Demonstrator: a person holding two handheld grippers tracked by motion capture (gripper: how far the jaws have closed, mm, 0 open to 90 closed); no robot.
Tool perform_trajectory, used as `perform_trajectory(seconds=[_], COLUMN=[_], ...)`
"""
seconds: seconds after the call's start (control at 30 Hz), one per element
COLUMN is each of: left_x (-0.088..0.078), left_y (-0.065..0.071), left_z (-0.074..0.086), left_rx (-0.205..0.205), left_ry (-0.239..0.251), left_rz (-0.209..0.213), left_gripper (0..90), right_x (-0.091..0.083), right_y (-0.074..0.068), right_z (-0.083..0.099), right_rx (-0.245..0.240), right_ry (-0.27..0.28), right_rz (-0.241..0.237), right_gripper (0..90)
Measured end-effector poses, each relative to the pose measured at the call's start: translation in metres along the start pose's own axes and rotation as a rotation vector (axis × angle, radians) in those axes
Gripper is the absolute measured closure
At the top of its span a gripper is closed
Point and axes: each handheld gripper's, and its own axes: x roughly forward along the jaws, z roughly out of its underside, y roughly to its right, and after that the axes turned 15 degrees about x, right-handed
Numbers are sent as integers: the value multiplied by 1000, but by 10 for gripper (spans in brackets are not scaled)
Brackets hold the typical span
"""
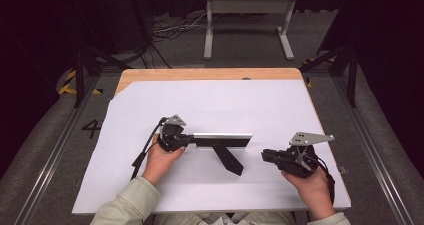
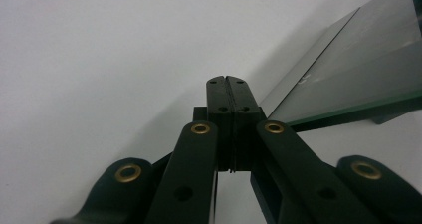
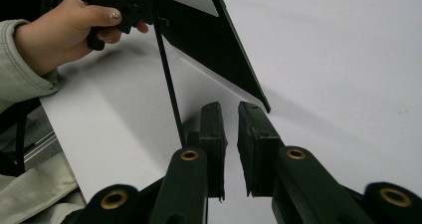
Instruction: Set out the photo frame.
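Observation:
A picture frame [image 1: 222, 139] stands upright on the white table [image 1: 210, 100], propped on a black back leg [image 1: 227, 160] that points toward me. My left gripper [image 1: 186, 141] sits at the frame's left end. In the left gripper view its jaws [image 2: 229, 79] are pressed together with nothing visible between them, and the frame's glass [image 2: 358, 69] runs off to the right from behind them. My right gripper [image 1: 265, 156] rests low, right of the leg. Its jaws [image 3: 230, 107] stand a narrow gap apart with only table between, aimed at the frame [image 3: 214, 40] and its thin leg [image 3: 166, 69].
The white sheet covers most of a wooden tabletop [image 1: 200, 74]. A hand [image 3: 64, 30] holds the left gripper by the frame's corner. On the floor past the far edge stand a white metal frame [image 1: 247, 15] and loose cables [image 1: 170, 30]. Rails run along both sides.

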Motion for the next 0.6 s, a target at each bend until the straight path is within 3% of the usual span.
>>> perform_trajectory(seconds=[0.6], left_x=[7], left_y=[6], left_z=[1], left_rx=[28], left_ry=[-71], left_rz=[24], left_gripper=[900], right_x=[-6], right_y=[0], right_z=[0], right_rx=[-3], right_ry=[18], right_rz=[-4], right_gripper=[803])
